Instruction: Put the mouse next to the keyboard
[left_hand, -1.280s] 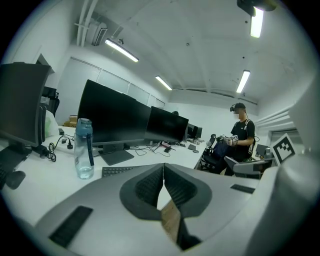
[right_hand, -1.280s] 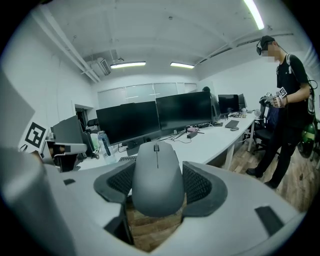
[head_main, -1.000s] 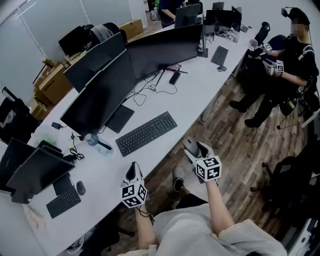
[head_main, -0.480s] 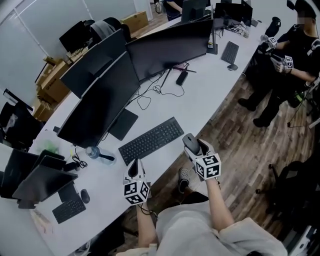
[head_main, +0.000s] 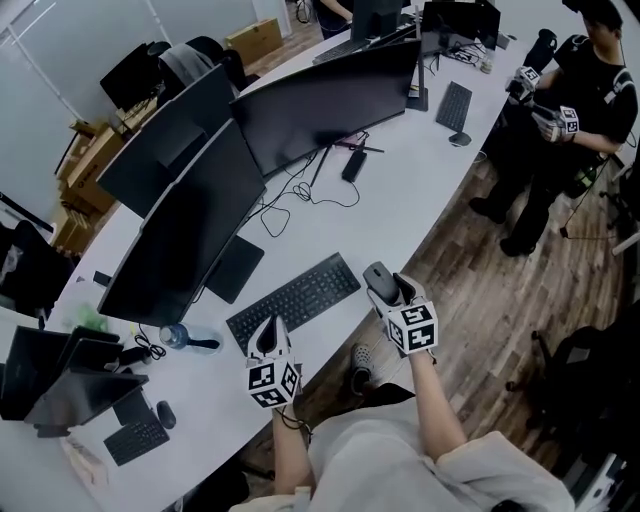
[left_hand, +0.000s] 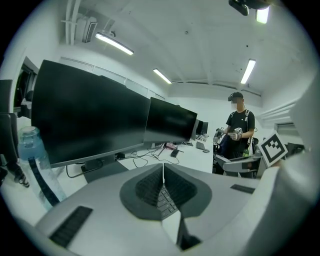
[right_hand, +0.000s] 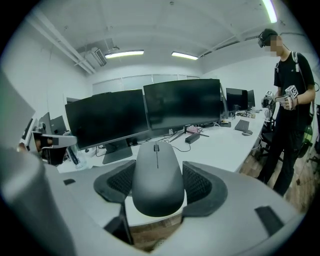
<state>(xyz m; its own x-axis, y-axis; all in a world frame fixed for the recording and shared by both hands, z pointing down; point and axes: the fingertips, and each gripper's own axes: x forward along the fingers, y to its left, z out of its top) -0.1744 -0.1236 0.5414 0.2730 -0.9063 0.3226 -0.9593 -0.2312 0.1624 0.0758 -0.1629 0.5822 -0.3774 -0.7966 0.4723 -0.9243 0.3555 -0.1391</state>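
Gripping the mouse (right_hand: 157, 172) between its jaws, the right gripper (head_main: 390, 290) hovered over the desk (head_main: 400, 200) edge, seemingly just beyond the keyboard (head_main: 293, 300). The left gripper (head_main: 265, 338) was clenched, empty. 1 step was left: setting it down.

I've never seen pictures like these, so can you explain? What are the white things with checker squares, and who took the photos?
A person wears a camera on the head, which gives the top-down picture. Each hand holds a tool with two pinching jaws, and a small camera on each tool took the other two pictures. The right hand-held gripper is pinching a grey mouse. The left hand-held gripper is shut on nothing. On the long white desk are a black keyboard, dark monitors and a water bottle.
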